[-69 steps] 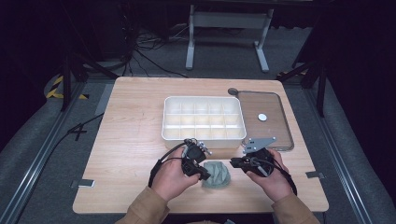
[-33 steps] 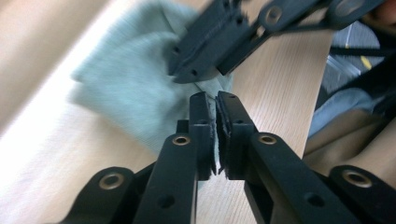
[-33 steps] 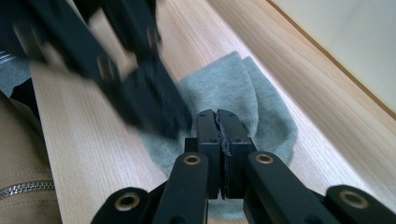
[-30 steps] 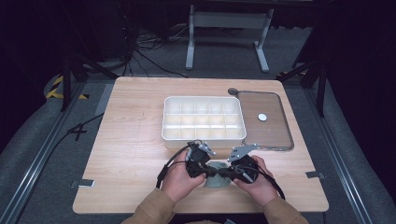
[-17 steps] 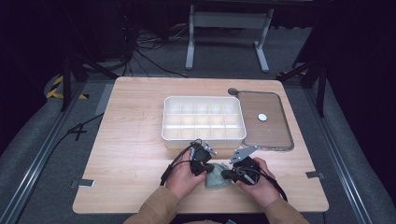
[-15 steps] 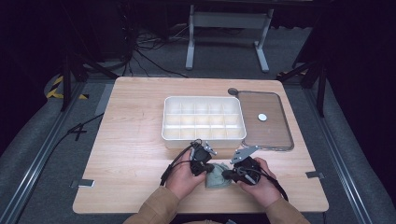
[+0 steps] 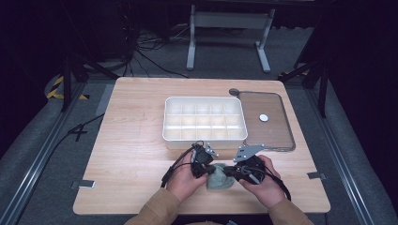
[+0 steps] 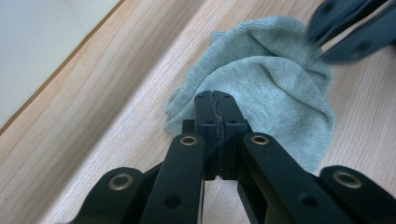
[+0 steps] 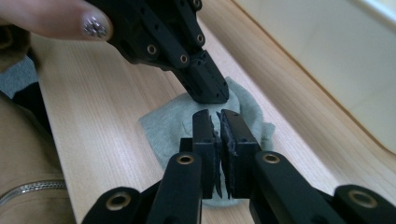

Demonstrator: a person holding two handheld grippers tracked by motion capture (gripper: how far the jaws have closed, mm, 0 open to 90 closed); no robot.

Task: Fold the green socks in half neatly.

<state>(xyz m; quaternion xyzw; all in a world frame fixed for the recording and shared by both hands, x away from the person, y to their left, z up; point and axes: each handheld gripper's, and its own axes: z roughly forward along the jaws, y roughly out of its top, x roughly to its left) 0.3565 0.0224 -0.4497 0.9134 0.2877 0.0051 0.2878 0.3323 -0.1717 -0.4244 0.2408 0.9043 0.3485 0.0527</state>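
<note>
Wooden table (image 7: 131,140), pale and wide. White compartment tray (image 7: 205,118) toward the far middle, every cell seemingly bare; just beside it on the right, a brown lidded box (image 7: 268,121) with a small white disc (image 7: 264,118) on top.

Near the front edge, between the two hands, a small grey-green cloth (image 7: 218,178), crumpled and flat on the wood, well short of the tray. Long axis hard to call in such a bunched heap; roughly slanting from the person toward the tray in the left gripper view (image 8: 275,88).

Left gripper (image 7: 202,161) at the cloth's left side, jaws pressed together at the near edge of the fabric (image 8: 215,105); whether a fold was pinched between them, impossible to tell. Right gripper (image 7: 244,169) at the cloth's right side, jaws nearly closed with a thin slit between (image 9: 219,126), tips over the cloth (image 9: 163,123), apparently gripping nothing.

Both claws about equally near, tips almost meeting above the heap, cloth directly below and slightly ahead of each. Likely next: a pinch on opposite edges and a pull apart, judging by that facing stance.
</note>
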